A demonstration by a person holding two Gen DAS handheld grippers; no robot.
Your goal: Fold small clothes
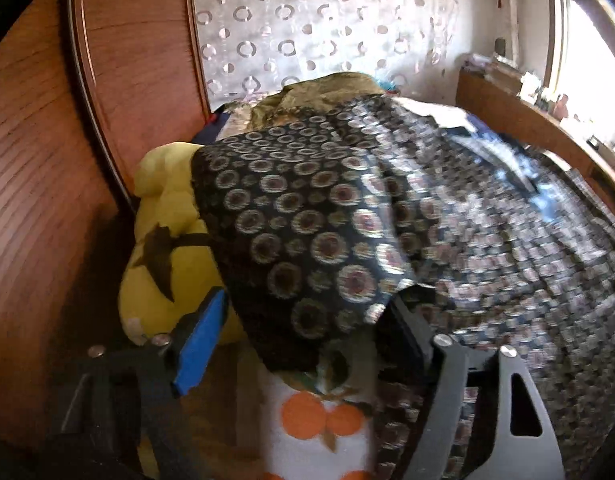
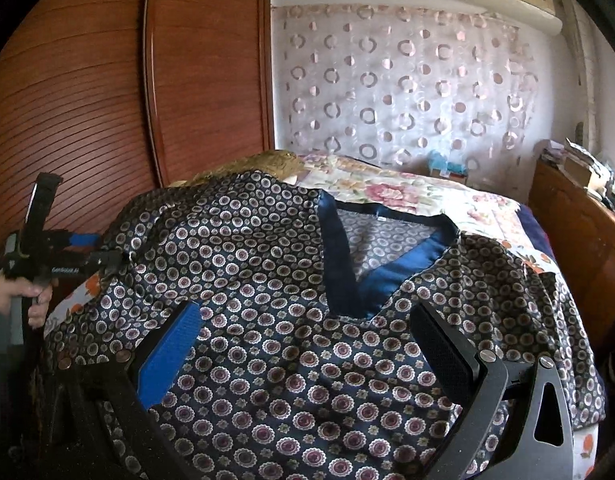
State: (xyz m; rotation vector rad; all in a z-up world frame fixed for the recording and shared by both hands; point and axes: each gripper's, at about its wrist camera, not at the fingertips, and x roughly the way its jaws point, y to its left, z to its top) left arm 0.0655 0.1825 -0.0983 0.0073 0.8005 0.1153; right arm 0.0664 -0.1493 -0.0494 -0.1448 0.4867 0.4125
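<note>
A dark navy top [image 2: 291, 320] with a ring-and-flower print and a blue satin V-neck [image 2: 371, 284] lies spread on the bed. My right gripper [image 2: 303, 344] is open just above its front, below the neckline, holding nothing. My left gripper [image 2: 107, 258] is at the top's left edge; in the right wrist view its tips meet the fabric there. In the left wrist view the left gripper [image 1: 303, 320] has its jaws wide apart and a flap of the top [image 1: 307, 232] drapes between them, hiding the right fingertip.
A yellow plush toy [image 1: 167, 216] lies by the wooden wardrobe [image 1: 47, 160] at the left. The bed carries a floral quilt [image 2: 387, 184] and an orange-print sheet [image 1: 319, 420]. A wooden cabinet [image 2: 579, 232] runs along the right. A curtain [image 2: 407, 88] hangs behind.
</note>
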